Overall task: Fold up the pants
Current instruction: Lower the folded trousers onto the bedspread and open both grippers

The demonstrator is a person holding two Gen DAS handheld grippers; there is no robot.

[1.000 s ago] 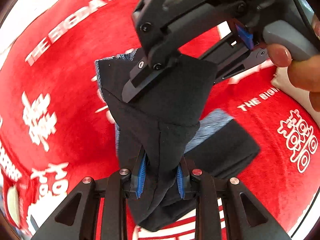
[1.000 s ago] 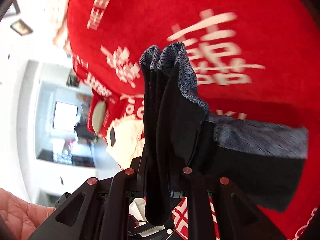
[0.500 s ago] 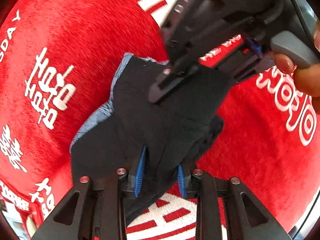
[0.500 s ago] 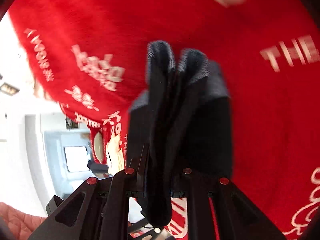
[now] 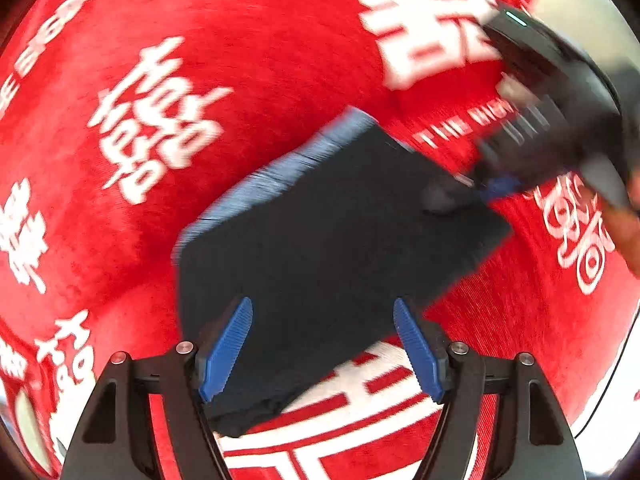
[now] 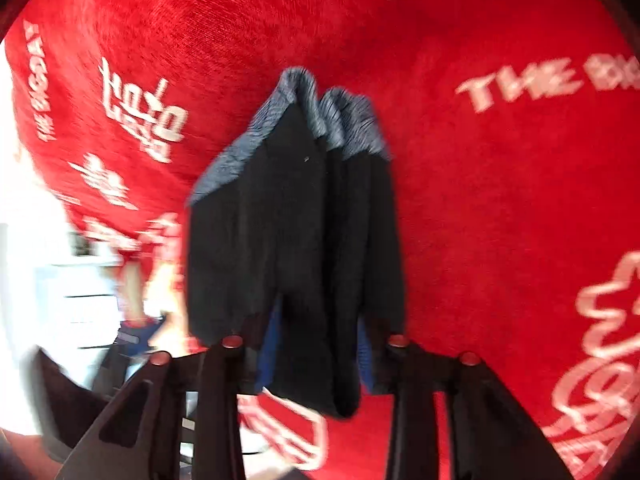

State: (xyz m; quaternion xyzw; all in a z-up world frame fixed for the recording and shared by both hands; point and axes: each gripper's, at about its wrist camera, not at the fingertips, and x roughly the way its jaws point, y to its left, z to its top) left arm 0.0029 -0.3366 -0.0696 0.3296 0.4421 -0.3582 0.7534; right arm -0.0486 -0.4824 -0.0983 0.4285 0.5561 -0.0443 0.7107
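Observation:
The dark navy pants point(image 5: 328, 248) with a blue-grey waistband edge lie folded into a flat rectangle on the red cloth point(image 5: 260, 40). My left gripper point(image 5: 324, 344) is open, its blue pads point(image 5: 228, 344) spread over the near edge of the pants, holding nothing. My right gripper point(image 5: 460, 194), blurred at the right, touches the far corner of the pants. In the right wrist view the pants point(image 6: 296, 240) sit bunched between the right gripper's point(image 6: 316, 356) parted fingers, blue pads partly showing.
The red cloth point(image 6: 500, 200) with white lettering covers the whole surface. Its edge and a bright room show at the left of the right wrist view point(image 6: 48, 280). A hand holds the right gripper's handle point(image 5: 624, 216).
My left gripper has opened and let the pants go; they now lie flat on the cloth. My right gripper's fingers have spread apart, and it has moved to the pants' far corner.

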